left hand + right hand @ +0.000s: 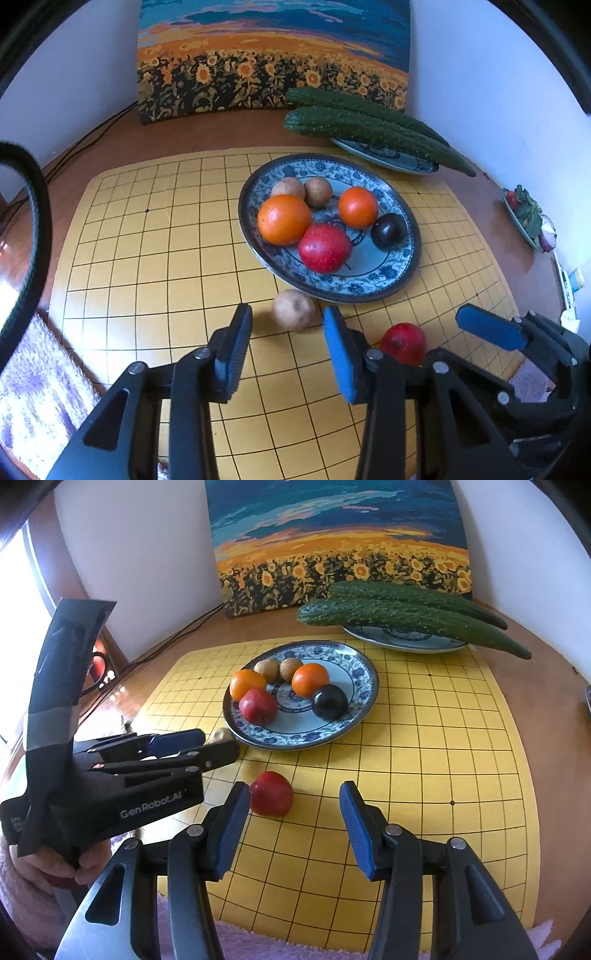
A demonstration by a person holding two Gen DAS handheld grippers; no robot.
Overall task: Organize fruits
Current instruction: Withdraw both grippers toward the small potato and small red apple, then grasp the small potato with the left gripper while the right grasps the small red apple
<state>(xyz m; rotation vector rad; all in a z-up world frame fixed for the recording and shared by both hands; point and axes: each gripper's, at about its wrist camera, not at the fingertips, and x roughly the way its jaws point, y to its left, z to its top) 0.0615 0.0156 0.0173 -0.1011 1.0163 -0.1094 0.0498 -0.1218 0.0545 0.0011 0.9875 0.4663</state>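
Left tool (pixel 288 325) wide open, empty. Brown fruit (pixel 293 309) on yellow grid mat (pixel 147 258) just ahead, between its fingertips, not gripped.

Right tool (pixel 291 801) wide open, empty. Loose red apple (pixel 271 793) on mat just ahead, close by its left finger (pixel 232 823).

Beyond both tools: blue-patterned plate (pixel 369 291) holding two oranges, red apple, dark plum, two brown fruits. Farther back, second plate (pixel 402 638) with two cucumbers (pixel 406 616). Sunflower painting (pixel 273 55) against wall.
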